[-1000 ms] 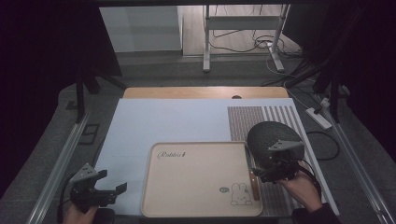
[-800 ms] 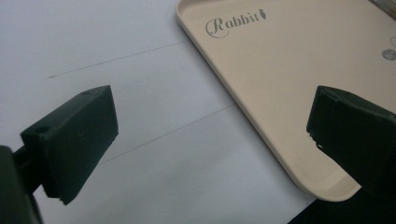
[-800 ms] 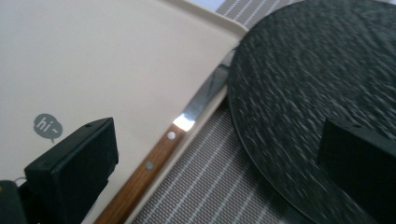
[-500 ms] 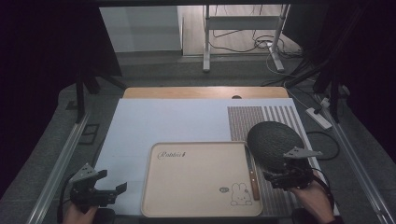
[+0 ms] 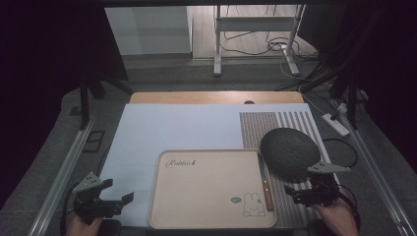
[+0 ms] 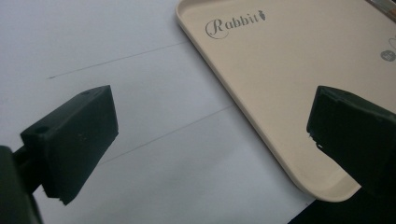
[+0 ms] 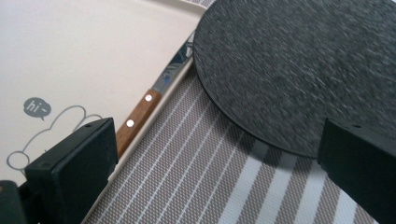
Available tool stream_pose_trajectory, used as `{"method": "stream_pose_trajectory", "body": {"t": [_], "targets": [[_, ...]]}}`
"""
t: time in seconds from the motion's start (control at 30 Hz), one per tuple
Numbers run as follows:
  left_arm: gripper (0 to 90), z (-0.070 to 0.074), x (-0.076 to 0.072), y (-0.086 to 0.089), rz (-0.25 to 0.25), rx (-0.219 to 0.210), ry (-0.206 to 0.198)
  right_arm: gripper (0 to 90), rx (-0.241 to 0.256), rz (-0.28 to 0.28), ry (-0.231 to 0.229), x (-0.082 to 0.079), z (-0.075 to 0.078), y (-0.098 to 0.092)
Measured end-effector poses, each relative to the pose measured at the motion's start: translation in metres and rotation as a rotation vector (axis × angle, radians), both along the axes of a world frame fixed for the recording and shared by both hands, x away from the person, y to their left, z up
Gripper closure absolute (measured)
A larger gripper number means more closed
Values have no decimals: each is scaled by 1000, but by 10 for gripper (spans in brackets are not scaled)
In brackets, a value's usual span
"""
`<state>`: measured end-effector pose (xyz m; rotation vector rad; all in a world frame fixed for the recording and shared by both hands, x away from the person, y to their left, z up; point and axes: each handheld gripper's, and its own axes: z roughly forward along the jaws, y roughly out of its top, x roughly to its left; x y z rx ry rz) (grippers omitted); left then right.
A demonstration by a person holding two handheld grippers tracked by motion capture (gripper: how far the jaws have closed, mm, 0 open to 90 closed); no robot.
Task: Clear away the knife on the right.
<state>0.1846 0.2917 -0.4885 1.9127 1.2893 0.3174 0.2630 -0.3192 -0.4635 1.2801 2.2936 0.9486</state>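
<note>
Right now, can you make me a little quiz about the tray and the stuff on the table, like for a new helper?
1. True or false: the knife lies along the right edge of the tray.
2. What round dark thing lies on the striped mat? A) plate B) cup C) ball
3. Fill in: both the left gripper and the right gripper have their jaws ____.

Key
1. True; its wooden handle is beside the rabbit drawing.
2. A, the plate.
3. Open; neither holds anything.
</note>
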Motion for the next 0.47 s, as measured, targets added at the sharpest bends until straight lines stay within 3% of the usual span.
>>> {"method": "stream_pose_trajectory", "body": {"t": [0.47], "targets": [[20, 0, 0, 0, 2, -2, -1, 0, 26, -55, -4, -13, 2, -15]]}}
